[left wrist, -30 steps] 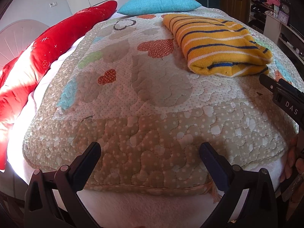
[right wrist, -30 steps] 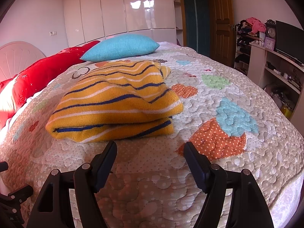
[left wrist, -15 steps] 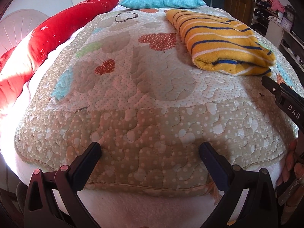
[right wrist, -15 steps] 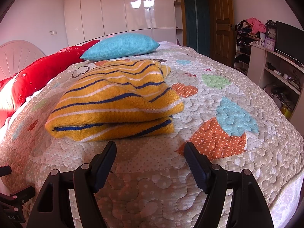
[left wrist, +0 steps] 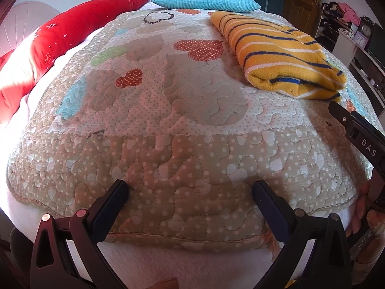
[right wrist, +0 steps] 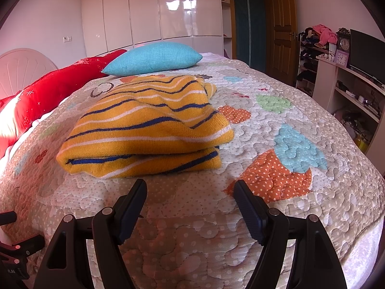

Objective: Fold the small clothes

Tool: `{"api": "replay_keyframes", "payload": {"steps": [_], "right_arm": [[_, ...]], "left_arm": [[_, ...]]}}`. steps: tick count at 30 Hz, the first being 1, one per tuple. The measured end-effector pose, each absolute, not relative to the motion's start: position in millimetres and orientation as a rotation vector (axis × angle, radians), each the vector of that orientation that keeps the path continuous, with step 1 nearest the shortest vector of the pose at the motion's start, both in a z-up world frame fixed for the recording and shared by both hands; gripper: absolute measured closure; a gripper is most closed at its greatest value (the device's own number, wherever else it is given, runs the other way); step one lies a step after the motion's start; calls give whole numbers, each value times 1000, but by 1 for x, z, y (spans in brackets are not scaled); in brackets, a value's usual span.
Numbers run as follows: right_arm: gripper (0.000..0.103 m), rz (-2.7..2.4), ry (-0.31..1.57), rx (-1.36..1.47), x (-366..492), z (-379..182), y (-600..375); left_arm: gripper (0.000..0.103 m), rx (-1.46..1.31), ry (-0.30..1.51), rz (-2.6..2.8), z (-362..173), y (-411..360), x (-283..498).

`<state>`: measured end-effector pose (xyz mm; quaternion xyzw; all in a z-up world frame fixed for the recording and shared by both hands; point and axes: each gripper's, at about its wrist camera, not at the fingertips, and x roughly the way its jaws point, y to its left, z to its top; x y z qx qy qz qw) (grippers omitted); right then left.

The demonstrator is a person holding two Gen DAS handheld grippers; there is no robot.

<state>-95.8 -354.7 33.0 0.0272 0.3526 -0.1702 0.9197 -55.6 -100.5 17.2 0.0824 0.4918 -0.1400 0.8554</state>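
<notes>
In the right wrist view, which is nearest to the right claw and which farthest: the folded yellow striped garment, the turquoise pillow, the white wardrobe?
1. Folded yellow striped garment, just ahead, slightly left.
2. Turquoise pillow, behind the garment.
3. White glossy wardrobe, along the far wall.

Black hand-held gripper [right wrist: 190, 203], silver screws

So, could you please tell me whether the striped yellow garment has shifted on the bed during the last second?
No. In the right wrist view the folded garment lies in the same place, just before the blue pillow.
</notes>
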Motion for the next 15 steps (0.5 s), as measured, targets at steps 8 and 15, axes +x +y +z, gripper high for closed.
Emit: {"api": "replay_keyframes", "payload": {"steps": [8,15], "right_arm": [[23,-349,730,43,-95,33,-355],[23,-349,733,32,-96,32,-356]], "left_arm": [[0,178,1015,-287,16,-102,-59],[0,179,1018,-285,17,-102,-59]]}}
